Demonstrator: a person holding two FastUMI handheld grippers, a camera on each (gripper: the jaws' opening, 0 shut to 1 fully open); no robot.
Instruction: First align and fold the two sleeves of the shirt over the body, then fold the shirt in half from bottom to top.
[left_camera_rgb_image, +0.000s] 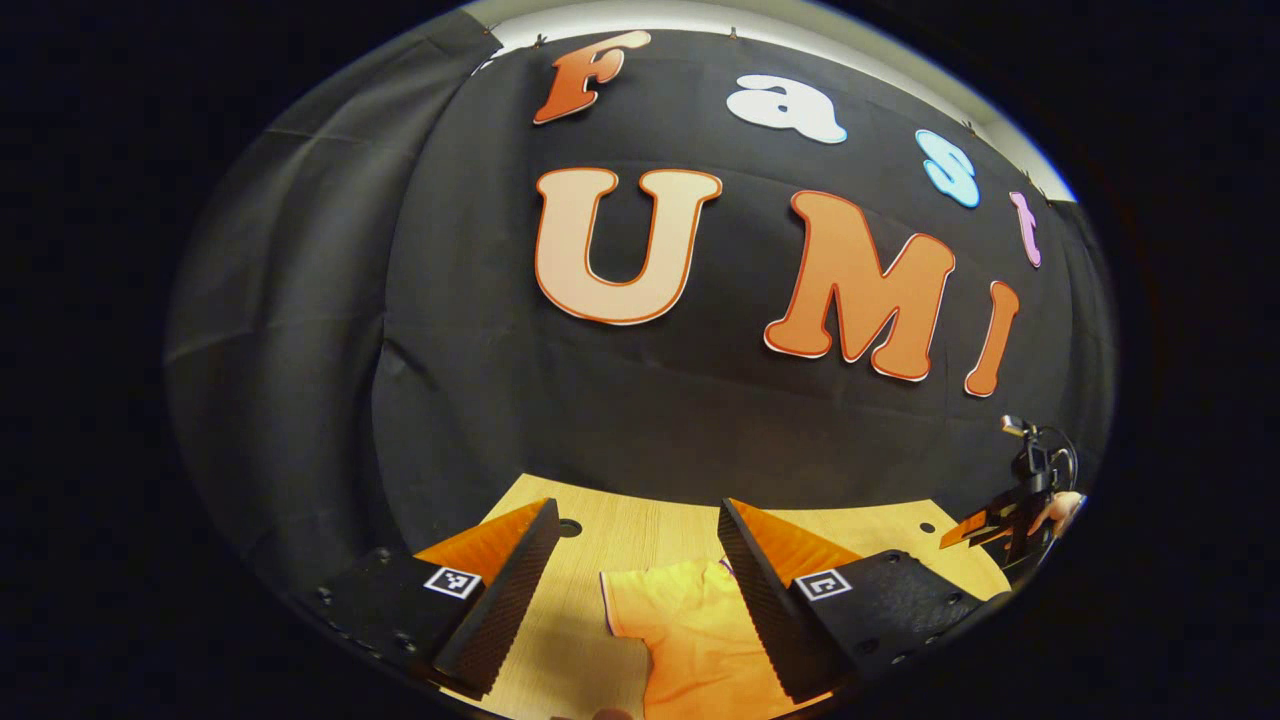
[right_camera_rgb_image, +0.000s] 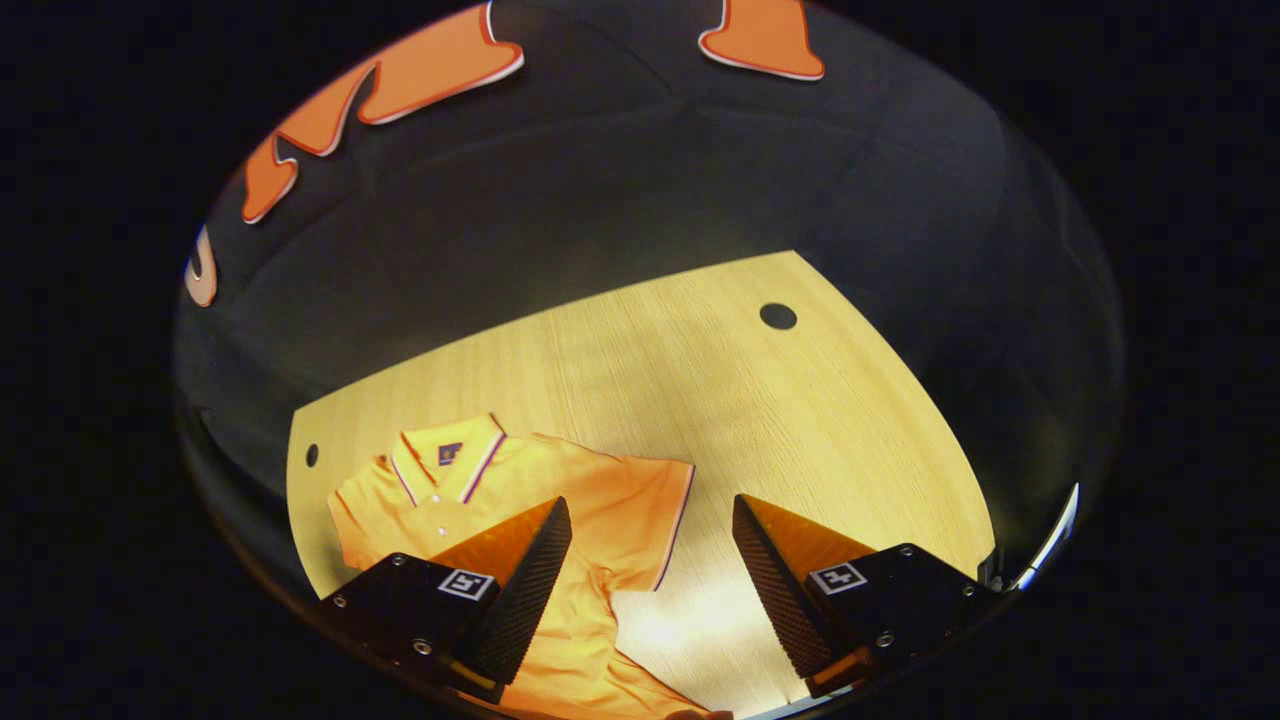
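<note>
While both grippers hang spread and empty, shirt (right_camera_rgb_image: 560, 520) flat on table (right_camera_rgb_image: 700, 380), collar toward wall, length running front-to-back

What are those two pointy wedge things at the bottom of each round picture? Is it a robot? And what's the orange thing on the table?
No robot here. A person holds a two-finger gripper in each hand, and a little camera rides on each one. The wedges are fingers. In the left gripper view you see the left gripper, open, above one sleeve of an orange polo shirt. In the right gripper view the right gripper is open too, over the shirt's other sleeve. The shirt lies on a wooden table. Nothing is held yet.
</note>
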